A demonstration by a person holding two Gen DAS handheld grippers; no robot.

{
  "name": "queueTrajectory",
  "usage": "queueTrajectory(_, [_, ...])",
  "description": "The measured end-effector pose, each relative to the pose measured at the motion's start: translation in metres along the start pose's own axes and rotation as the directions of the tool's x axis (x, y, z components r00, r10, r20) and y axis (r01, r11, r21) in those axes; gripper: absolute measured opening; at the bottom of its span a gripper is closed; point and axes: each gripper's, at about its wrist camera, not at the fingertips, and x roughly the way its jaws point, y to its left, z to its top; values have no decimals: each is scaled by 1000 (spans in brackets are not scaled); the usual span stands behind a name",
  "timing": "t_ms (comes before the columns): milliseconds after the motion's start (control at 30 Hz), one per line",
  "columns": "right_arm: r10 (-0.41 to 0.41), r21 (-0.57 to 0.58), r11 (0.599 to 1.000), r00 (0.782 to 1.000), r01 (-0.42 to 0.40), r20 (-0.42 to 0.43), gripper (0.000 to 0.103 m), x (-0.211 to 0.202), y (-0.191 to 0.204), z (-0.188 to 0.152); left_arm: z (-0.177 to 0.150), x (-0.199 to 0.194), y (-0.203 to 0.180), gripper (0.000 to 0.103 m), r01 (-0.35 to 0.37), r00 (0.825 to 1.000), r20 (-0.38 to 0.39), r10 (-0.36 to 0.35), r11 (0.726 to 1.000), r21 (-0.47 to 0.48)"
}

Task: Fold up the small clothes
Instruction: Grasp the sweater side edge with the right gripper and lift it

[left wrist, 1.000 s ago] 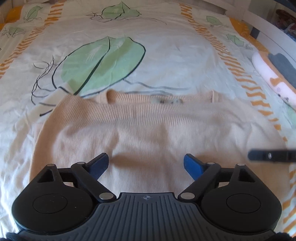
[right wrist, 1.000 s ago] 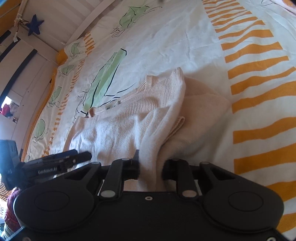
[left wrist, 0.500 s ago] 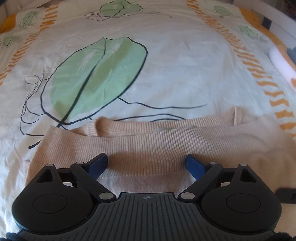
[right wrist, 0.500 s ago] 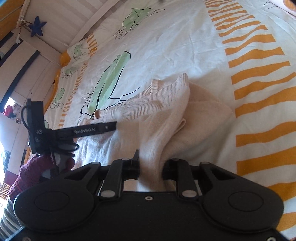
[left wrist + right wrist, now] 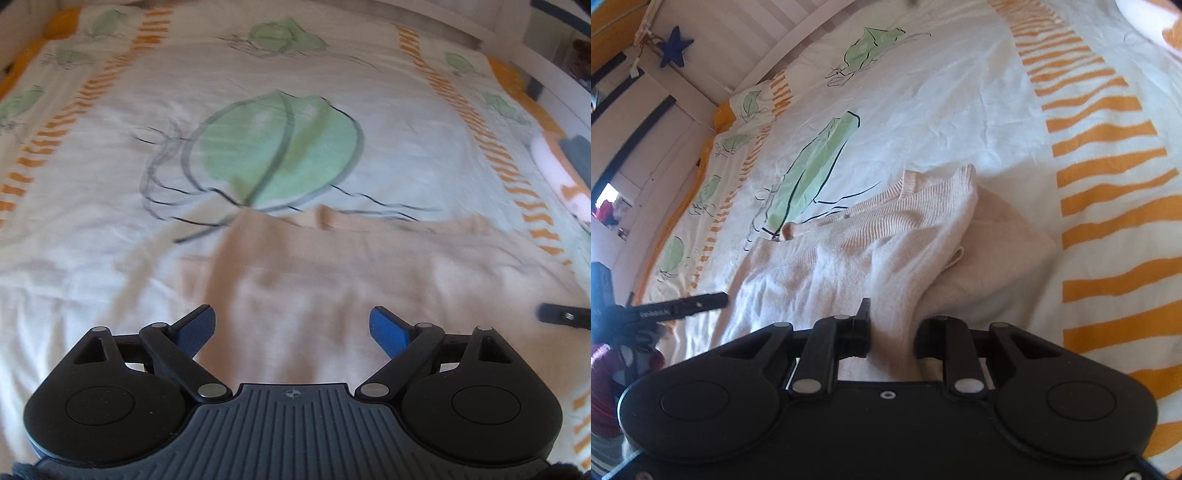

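A small peach knit sweater [image 5: 332,273] lies on the bed, collar away from me; the left wrist view is blurred. My left gripper [image 5: 291,325] hovers open and empty over the sweater's lower part. My right gripper [image 5: 892,328] is shut on a raised fold of the sweater [image 5: 886,258] at its right side, lifting that edge over the rest. The left gripper [image 5: 679,308] shows at the left edge of the right wrist view; one right finger [image 5: 565,317] shows at the right edge of the left wrist view.
The bed sheet [image 5: 295,74] is white with green leaf prints and orange striped bands. A white, orange and grey soft item [image 5: 561,166] lies at the bed's right edge. A white bed rail [image 5: 768,62] and a blue star [image 5: 674,48] are at the far side.
My left gripper has pulled back and shifted left, so more of the sweater shows below it. My right gripper keeps its hold on the fold, almost still.
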Motion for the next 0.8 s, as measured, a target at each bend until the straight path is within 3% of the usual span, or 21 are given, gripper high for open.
queueTrajectory(67, [-25, -12, 1000, 1000, 25, 4, 30, 1, 7, 0, 1, 0, 18, 91, -31, 999, 23, 32, 999, -42])
queueTrajectory(200, [-86, -45, 995, 996, 86, -8, 30, 4, 24, 4, 3, 3, 56, 91, 3, 1000, 6, -2, 987, -162])
queueTrajectory(267, [-91, -58, 994, 996, 91, -9, 30, 5, 37, 8, 6, 1, 66, 91, 8, 1000, -2, -8, 984, -178])
queueTrajectory(600, [-10, -202, 979, 998, -3, -63, 30, 53, 136, 7, 13, -17, 78, 91, 101, 995, 43, -94, 974, -202])
queueTrajectory(800, [82, -169, 981, 991, -99, -106, 29, 91, 168, -6, 15, -24, 95, 91, 108, 993, 67, -95, 964, -242])
